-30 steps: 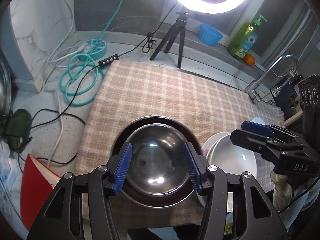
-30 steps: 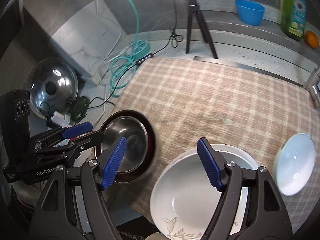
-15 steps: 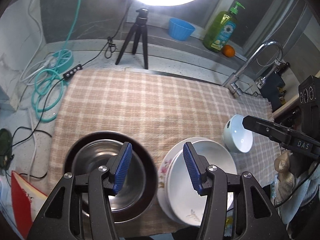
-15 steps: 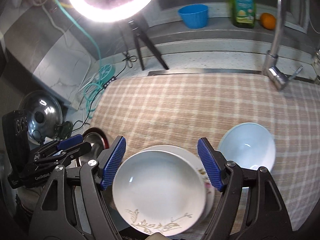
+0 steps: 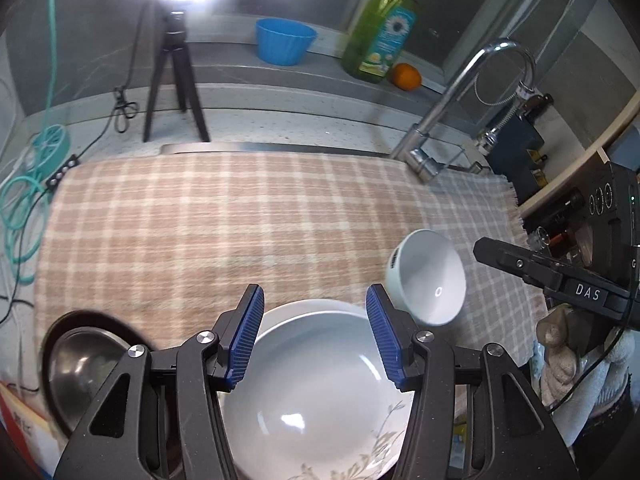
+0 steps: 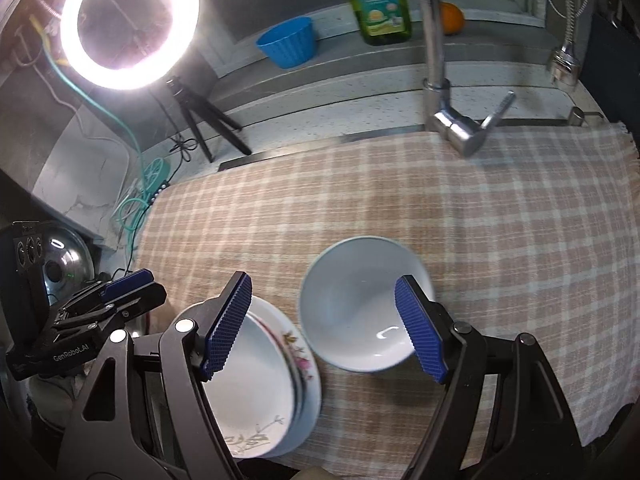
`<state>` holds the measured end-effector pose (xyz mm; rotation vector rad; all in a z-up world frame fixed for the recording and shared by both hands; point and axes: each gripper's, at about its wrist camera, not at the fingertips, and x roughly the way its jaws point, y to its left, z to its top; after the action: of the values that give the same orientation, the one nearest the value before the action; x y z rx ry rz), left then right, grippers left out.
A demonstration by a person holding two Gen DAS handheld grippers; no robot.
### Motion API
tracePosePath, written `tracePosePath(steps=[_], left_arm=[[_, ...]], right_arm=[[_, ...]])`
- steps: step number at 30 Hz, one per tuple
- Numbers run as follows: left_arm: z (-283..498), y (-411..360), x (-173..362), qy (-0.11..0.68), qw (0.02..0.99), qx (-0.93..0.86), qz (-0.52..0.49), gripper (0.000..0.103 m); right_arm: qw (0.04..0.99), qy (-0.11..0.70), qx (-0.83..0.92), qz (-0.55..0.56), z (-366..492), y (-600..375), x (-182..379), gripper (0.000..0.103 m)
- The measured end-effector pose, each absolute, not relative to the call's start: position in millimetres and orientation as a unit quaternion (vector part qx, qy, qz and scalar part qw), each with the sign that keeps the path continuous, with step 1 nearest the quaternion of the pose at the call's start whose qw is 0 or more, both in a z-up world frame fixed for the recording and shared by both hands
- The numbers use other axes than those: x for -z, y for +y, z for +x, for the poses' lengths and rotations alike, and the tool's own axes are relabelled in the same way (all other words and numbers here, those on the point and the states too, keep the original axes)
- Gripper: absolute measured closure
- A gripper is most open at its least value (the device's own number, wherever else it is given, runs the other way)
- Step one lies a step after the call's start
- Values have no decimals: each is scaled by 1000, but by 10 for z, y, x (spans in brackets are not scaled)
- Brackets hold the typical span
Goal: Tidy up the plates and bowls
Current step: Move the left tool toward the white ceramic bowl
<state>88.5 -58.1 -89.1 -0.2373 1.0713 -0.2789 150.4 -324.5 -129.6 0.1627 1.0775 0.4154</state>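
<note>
My left gripper [image 5: 315, 336] is open and hovers over a stack of white floral plates [image 5: 320, 396] at the near edge of the checked cloth [image 5: 224, 216]; nothing is between its pads. A steel bowl [image 5: 80, 364] rests in a dark plate at the near left. A white bowl [image 5: 430, 284] lies to the right of the stack. In the right wrist view, my right gripper [image 6: 324, 328] is open above that white bowl [image 6: 352, 292], apart from it. The plate stack [image 6: 256, 380] lies under its left finger. The left gripper [image 6: 108, 296] shows at the far left.
A ring light on a tripod [image 5: 176, 64], a blue cup [image 5: 285, 40], a green soap bottle [image 5: 384, 28] and an orange [image 5: 406, 77] stand along the back ledge. A faucet [image 5: 460, 92] rises at the back right. Teal cable [image 5: 24, 200] coils at the left, near a steel lid [image 6: 66, 256].
Both grippers have swept to the right over the cloth: the left from above the steel bowl to above the white plates, the right from the plates to above the white bowl. Both jaws are as wide as before.
</note>
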Motion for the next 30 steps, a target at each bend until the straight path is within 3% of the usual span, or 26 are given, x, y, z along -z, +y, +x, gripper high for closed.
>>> tracePosePath(steps=[16, 22, 24, 26, 28, 30], left_arm=[[1241, -1280, 1231, 550, 805, 191, -116, 51], [1322, -1416, 1359, 562, 796, 194, -110, 57], [1337, -1457, 1396, 566, 794, 196, -105, 63], [1347, -1489, 1432, 570, 791, 196, -103, 67], [1363, -1511, 1454, 572, 789, 199, -103, 75], [1370, -1527, 1470, 574, 788, 199, -101, 76]], right_arm=[[813, 544, -171, 118, 1662, -3763, 1753, 26], [807, 549, -179, 125, 1656, -3792, 1861, 27], [806, 550, -182, 122, 1662, -3786, 1880, 30], [802, 555, -188, 116, 1665, -3764, 1908, 46], [798, 560, -192, 111, 1677, -3734, 1947, 50], [797, 563, -192, 108, 1686, -3717, 1983, 55]])
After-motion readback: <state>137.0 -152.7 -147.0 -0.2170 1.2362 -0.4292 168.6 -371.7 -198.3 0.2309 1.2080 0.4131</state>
